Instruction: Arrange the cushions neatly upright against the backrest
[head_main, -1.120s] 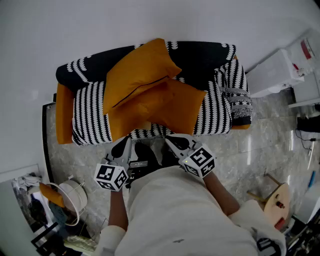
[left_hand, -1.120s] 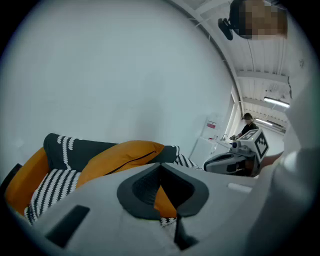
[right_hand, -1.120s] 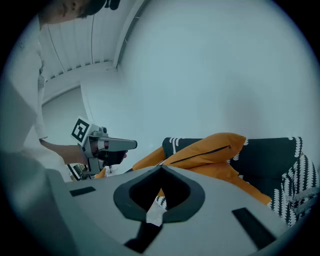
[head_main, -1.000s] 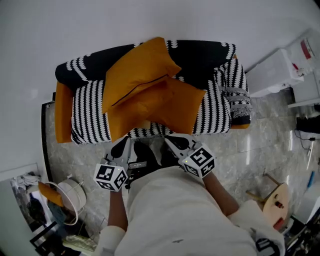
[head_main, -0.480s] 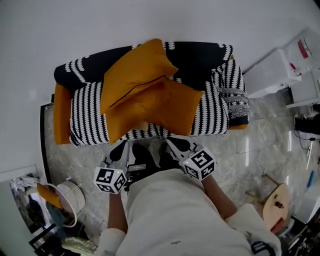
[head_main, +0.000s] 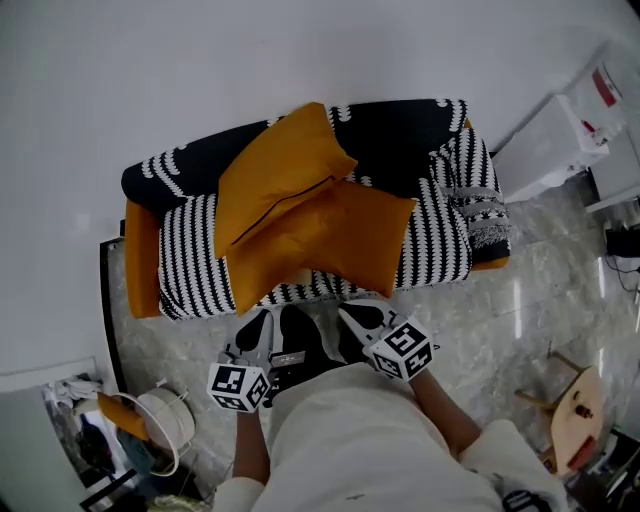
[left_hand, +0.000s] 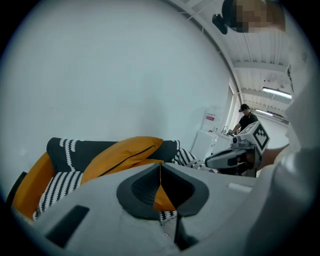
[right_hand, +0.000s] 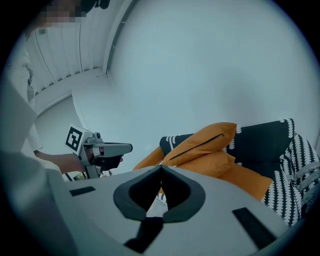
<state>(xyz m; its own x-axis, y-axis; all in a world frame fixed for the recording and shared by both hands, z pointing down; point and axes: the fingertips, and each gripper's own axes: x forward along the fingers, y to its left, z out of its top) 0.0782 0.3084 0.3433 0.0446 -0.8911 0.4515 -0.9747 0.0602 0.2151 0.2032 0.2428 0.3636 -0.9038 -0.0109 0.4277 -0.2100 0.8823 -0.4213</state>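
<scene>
- Head view: two orange cushions sit on the sofa (head_main: 190, 250), at 12 o'clock from both grippers. The upper cushion (head_main: 283, 172) leans tilted on the backrest (head_main: 400, 122). The lower cushion (head_main: 335, 235) lies flat on the seat, its far edge tucked under the upper one.
- Left gripper (head_main: 257, 325) and right gripper (head_main: 352, 312) hover at the sofa's front edge, just short of the cushions. Both sets of fingers are clenched on nothing.
- Risk: reaching in with the fingers shut would only shove the soft fabric and likely push the lower cushion askew.
- Risk: because the cushions overlap, lifting the lower one first may drag the upper one down toward 6 o'clock.
- Risk: a thin corner pinch could slip and drop the cushion to the floor (head_main: 520, 300).
</scene>
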